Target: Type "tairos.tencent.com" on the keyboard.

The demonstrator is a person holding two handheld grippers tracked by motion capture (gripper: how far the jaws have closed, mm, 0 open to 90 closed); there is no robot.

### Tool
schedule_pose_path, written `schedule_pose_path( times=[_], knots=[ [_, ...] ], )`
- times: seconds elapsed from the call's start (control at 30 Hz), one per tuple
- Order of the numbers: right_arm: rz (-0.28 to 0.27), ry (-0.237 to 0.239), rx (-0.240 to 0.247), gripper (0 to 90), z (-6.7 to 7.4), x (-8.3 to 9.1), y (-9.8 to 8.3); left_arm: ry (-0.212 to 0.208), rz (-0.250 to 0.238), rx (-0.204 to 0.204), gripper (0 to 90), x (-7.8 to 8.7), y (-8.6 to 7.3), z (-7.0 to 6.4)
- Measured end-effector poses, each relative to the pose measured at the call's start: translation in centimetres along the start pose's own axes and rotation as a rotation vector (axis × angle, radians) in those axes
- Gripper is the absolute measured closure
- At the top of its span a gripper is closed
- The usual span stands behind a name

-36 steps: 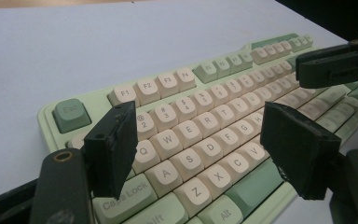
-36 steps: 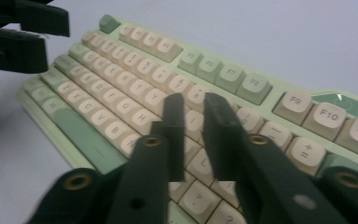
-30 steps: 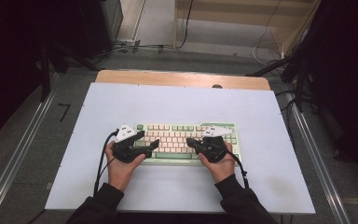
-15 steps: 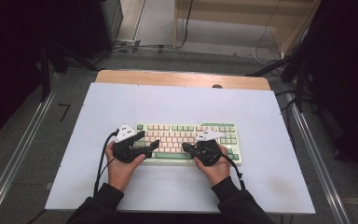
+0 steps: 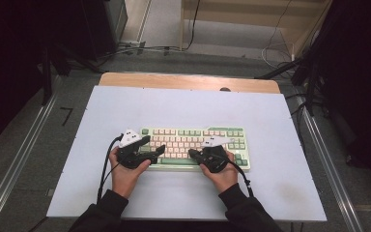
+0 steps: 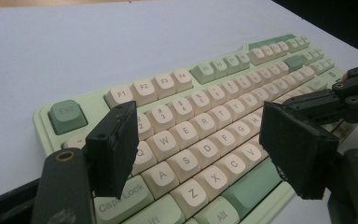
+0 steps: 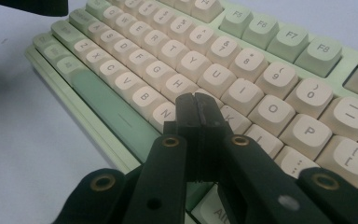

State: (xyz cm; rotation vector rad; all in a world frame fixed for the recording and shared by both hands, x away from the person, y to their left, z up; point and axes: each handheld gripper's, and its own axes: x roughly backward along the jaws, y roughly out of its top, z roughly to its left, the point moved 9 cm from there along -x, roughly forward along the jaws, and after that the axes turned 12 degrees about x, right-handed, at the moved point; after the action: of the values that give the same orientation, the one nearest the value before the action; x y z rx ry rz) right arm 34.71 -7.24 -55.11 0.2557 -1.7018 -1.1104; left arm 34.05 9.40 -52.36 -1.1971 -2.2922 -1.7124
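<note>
Keyboard [image 5: 193, 147] on tabletop [image 5: 183, 106] | left tongs [image 6: 205, 154] wide apart above the letter keys, holding nothing | right tongs [image 7: 196, 112] closed, empty, tips over the keys near N | both hands low at the near edge

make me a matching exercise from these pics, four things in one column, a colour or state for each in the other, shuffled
Things:
1. left gripper
2. right gripper
3. Esc key
4. table top

Colour or state:
A. jaws shut together, tips over the keys near N
B. pale, bare surface under the keyboard
C. dark green, at the keyboard's corner
D. jaws wide apart above the letter keys

Pairs: 1-D, 2-A, 3-C, 4-B
</note>
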Motion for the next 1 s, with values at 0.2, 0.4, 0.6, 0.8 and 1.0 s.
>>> schedule_pose_path(
  times=[0.2,0.4,0.6,0.8,1.0],
  knots=[
    [-0.081,0.005,-0.053,64.9,-0.8,1.4,1.0,-0.001,-0.002,-0.001,28.6,0.0,0.1,0.0],
    [-0.14,-0.036,-0.117,50.8,-2.5,3.2,1.2,-0.002,-0.006,0.002,28.6,0.1,0.2,0.0],
    [-0.147,-0.093,-0.142,37.6,-3.8,4.5,0.6,0.001,-0.015,0.002,28.6,0.3,0.3,0.0],
    [-0.149,-0.129,-0.162,34.1,-4.9,5.7,-0.4,0.01,-0.018,-0.002,27.9,0.6,0.4,0.1],
    [-0.135,-0.157,-0.172,32.7,-5.6,6.8,-1.5,0.019,-0.022,-0.01,24.8,1.4,0.3,0.2]
  ],
)
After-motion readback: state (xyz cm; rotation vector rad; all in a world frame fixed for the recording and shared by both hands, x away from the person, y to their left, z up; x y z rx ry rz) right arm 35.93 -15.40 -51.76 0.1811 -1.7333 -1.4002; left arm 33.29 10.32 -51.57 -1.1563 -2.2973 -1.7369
